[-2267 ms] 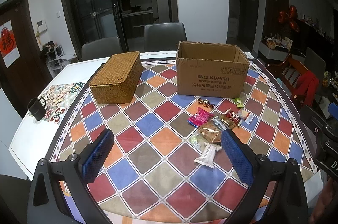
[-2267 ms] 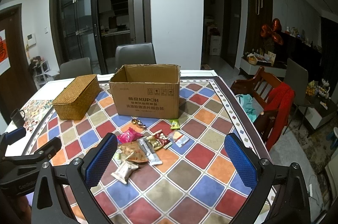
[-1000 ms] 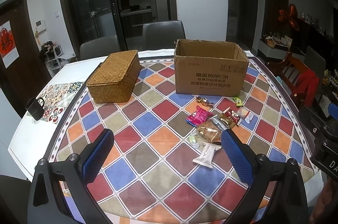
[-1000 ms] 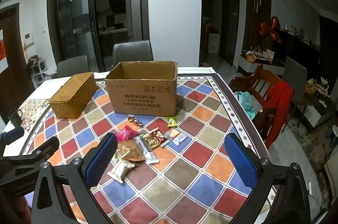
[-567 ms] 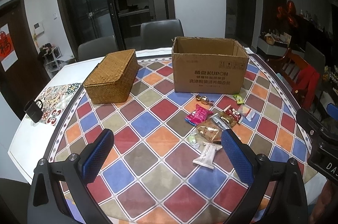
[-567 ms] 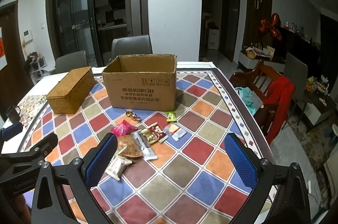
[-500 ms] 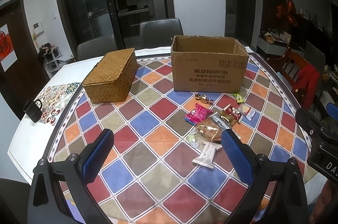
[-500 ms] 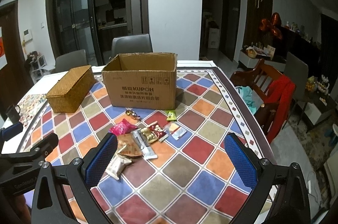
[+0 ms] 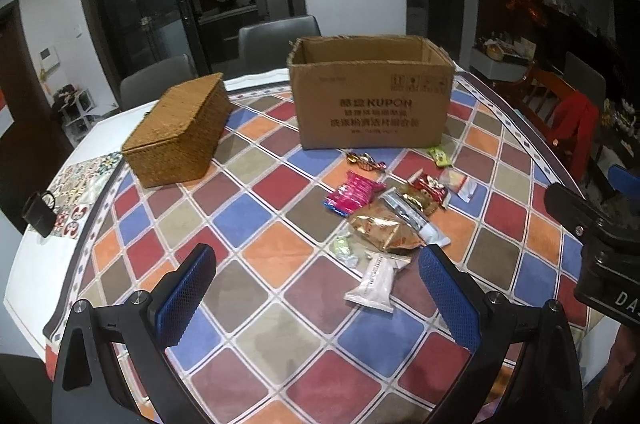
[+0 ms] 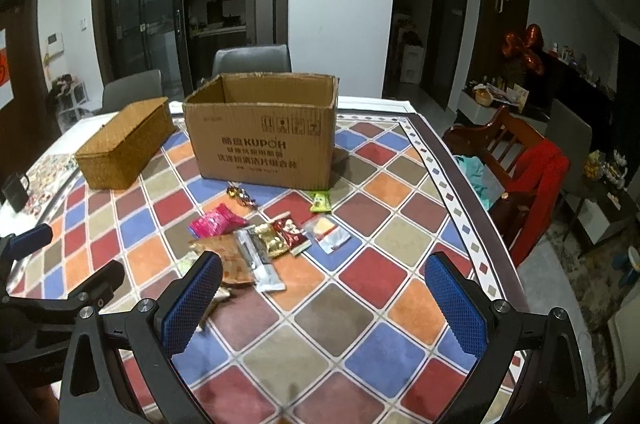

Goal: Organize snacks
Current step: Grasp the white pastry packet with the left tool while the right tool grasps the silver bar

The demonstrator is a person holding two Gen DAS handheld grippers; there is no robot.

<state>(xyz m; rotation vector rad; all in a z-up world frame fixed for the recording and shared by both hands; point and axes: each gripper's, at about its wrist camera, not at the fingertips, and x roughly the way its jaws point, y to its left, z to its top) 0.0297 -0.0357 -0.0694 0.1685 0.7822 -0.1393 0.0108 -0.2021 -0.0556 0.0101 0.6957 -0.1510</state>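
While both grippers, left gripper [image 9: 316,300] and right gripper [image 10: 324,304], are held spread, crinkled foil snack packets [image 9: 384,228] are shown before a corrugated cardboard box [image 9: 370,99] and woven wicker basket [image 9: 180,135].

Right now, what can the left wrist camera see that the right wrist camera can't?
Only the left wrist view shows the whole white snack packet; the right gripper's finger covers most of it in the right wrist view. Only the right wrist view shows the teal cloth on the wooden chair. Both show the cardboard box, wicker basket and pink snack packet.
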